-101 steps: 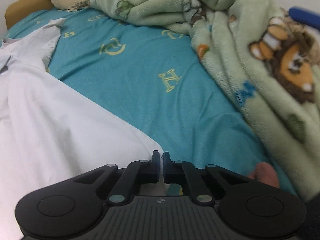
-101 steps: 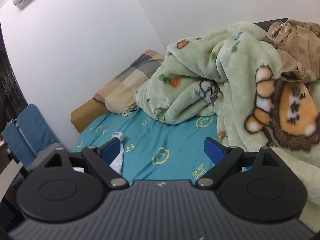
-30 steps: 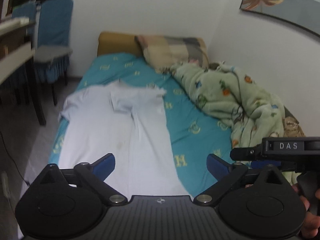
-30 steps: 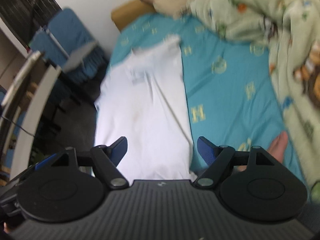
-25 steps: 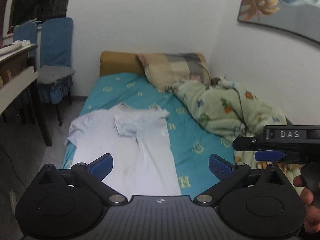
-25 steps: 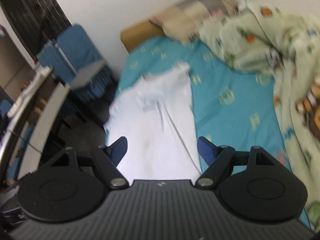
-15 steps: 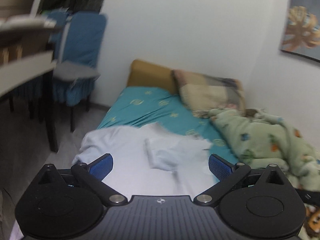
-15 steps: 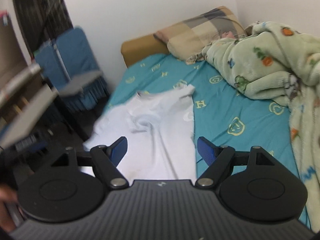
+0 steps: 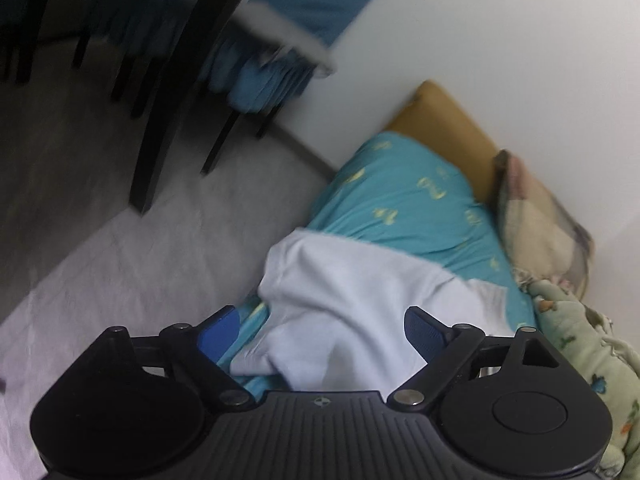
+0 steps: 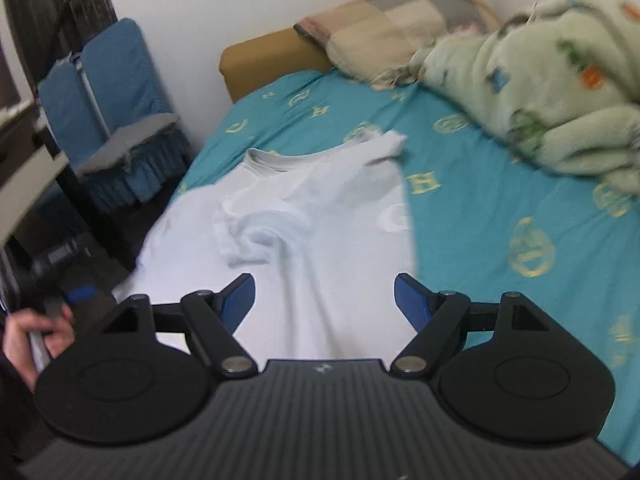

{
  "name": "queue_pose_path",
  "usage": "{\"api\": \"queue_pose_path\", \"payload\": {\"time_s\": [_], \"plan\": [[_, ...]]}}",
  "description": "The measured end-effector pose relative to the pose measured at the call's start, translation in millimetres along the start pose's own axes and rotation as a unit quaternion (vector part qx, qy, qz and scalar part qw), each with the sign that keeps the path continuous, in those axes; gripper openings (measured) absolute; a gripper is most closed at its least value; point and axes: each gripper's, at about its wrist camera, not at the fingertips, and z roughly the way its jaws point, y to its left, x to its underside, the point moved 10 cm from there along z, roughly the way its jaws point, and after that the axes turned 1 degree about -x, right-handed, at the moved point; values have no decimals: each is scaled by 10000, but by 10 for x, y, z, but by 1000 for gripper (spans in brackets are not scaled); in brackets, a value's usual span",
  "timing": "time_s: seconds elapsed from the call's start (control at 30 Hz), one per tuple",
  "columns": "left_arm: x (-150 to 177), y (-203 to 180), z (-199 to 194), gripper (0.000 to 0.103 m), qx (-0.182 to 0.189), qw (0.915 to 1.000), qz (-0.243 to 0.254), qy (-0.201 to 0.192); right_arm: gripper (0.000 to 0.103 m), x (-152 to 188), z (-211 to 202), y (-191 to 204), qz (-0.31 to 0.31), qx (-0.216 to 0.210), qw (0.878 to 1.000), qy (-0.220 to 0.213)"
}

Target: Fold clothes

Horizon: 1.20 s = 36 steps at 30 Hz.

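Both my grippers gape, holding nothing. The white cotton T-shirt (image 10: 320, 216) runs lengthwise toward upper frame; left gripper (image 9: 320, 332) hangs over its near sleeve, right gripper (image 10: 324, 296) centred.

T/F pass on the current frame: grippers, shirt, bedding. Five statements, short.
1. Both grippers are open and hold nothing. True: left gripper, right gripper.
2. The white T-shirt lies on the teal sheet. True.
3. The shirt is folded into a neat square. False: it is mostly spread out, one sleeve bunched on top.
4. The green blanket covers the shirt. False: they lie apart.
5. The plaid pillow is on the floor. False: it sits at the bed's head.
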Motion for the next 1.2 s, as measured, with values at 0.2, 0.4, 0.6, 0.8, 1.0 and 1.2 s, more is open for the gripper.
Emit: {"api": "queue_pose_path", "payload": {"time_s": [0.2,0.4,0.6,0.8,1.0,1.2], "plan": [[243,89,-140,99,16,9980,-631,-63,78,98,-114,20,-251,86,9993,-255],[332,141,108,99,736,9844,-1575,-260,78,343,-489,-99,-261,-185,9989,-352],[325,8,474,97,385,9865,-1548,-370,78,575,-603,-330,-482,-55,9981,-377],[216,207,823,81,-41,9782,-2023,-461,78,499,-358,-298,-316,-253,9986,-336],[-163,49,759,5,-92,9844,-1514,-897,78,548,-123,-301,66,-512,9987,17],[-510,-974,348,4,-685,9845,866,-1362,78,341,-302,-416,462,-703,9960,-314]]}}
